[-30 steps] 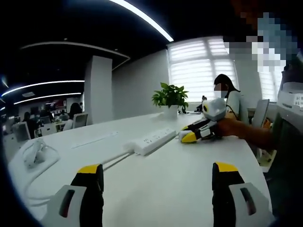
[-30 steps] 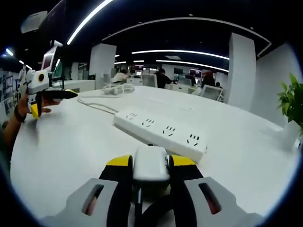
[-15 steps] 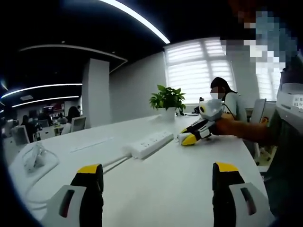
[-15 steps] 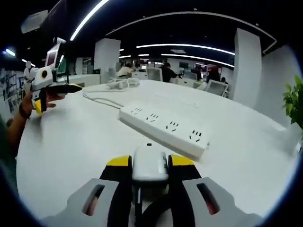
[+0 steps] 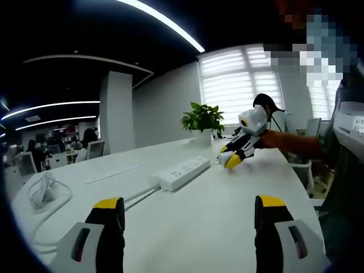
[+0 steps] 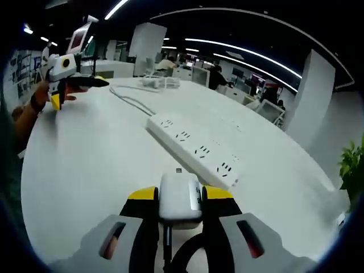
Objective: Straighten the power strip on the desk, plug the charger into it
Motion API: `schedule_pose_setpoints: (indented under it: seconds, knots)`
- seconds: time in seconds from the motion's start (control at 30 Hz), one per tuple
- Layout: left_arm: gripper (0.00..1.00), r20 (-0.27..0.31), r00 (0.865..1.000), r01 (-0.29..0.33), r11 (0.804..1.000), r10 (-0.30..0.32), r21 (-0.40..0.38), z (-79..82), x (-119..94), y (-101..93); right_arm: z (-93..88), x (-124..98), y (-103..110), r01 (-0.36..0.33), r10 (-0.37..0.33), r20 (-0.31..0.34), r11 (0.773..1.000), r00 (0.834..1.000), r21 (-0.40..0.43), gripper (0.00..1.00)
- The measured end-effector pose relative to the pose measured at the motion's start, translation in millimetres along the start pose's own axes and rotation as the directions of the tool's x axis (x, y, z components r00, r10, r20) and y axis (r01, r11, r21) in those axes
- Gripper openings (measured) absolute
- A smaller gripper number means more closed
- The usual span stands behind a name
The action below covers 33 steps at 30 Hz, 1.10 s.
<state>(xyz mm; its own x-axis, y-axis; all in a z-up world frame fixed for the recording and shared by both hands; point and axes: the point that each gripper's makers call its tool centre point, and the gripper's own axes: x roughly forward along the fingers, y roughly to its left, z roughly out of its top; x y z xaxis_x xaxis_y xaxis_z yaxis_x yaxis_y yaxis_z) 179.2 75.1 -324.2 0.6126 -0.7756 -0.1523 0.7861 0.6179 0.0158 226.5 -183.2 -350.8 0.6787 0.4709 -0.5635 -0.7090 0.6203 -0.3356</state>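
A white power strip (image 6: pixel 195 151) lies on the white desk (image 6: pixel 91 170), its cord (image 6: pixel 129 100) running toward the far side. My right gripper (image 6: pixel 180 199) is shut on a white charger (image 6: pixel 180 195), held above the desk just short of the strip's near end. In the left gripper view the strip (image 5: pixel 183 173) lies mid-desk, and the right gripper (image 5: pixel 232 160) hovers beside its far end. My left gripper (image 5: pixel 189 213) stands open over the desk, well short of the strip, nothing between its jaws. It appears in the right gripper view as the left gripper (image 6: pixel 74 85), held by a hand.
A bundle of white cable (image 5: pixel 41 190) lies at the desk's left end. A potted plant (image 5: pixel 203 119) stands at the far edge by the window. A person (image 5: pixel 274 119) sits behind the desk. Chairs and other desks fill the background.
My right gripper has lifted with the charger and tilted down, looking onto the strip from higher up. The left gripper has hardly moved.
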Motion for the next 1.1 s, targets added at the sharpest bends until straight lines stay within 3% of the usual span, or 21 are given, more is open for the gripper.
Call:
schedule_pose_setpoints:
  seconds: [0.27,0.33,0.4,0.43,0.5,0.63,0.73,0.77,1.1]
  knots:
    - [0.97,0.007,1.000,-0.013,1.000,0.013,0.000,1.9,-3,2.5,-4.2,-3,-6,-0.001,-0.001,-0.036,0.998,0.999,-0.066,0.25]
    - [0.97,0.007,1.000,-0.012,1.000,0.012,-0.001,1.1,-2,1.3,-6.4,2,-4,-0.034,0.034,0.008,0.999,0.999,0.020,0.25]
    - [0.96,0.009,1.000,-0.009,1.000,0.009,-0.005,0.7,-2,0.4,-19.8,10,2,-0.073,0.074,-0.006,0.994,0.997,0.078,0.25]
    - [0.96,0.006,1.000,-0.009,1.000,0.009,-0.007,-0.1,-1,0.4,-15.8,11,5,-0.103,0.099,0.035,0.984,0.994,0.148,0.25]
    - [0.96,-0.003,1.000,-0.010,1.000,0.010,-0.005,-1.8,0,0.1,-18.8,11,5,-0.109,0.109,0.016,0.967,0.994,0.229,0.25]
    - [0.96,-0.009,1.000,-0.009,1.000,0.009,-0.001,-2.0,0,-0.2,-18.3,11,-1,-0.065,0.066,-0.003,0.985,0.998,0.161,0.25]
    - [0.96,-0.008,1.000,-0.016,1.000,0.016,-0.002,-2.0,0,0.8,-19.3,10,-1,-0.056,0.058,-0.012,0.986,0.998,0.155,0.25]
    - [0.95,-0.006,1.000,-0.016,1.000,0.016,-0.003,-2.1,0,0.6,-17.2,10,-1,-0.054,0.054,-0.002,0.992,0.999,0.110,0.25]
    - [0.94,-0.003,1.000,-0.014,1.000,0.014,-0.006,-3.4,0,-1.7,-9.4,3,-5,-0.038,0.039,-0.063,0.999,0.997,0.020,0.24]
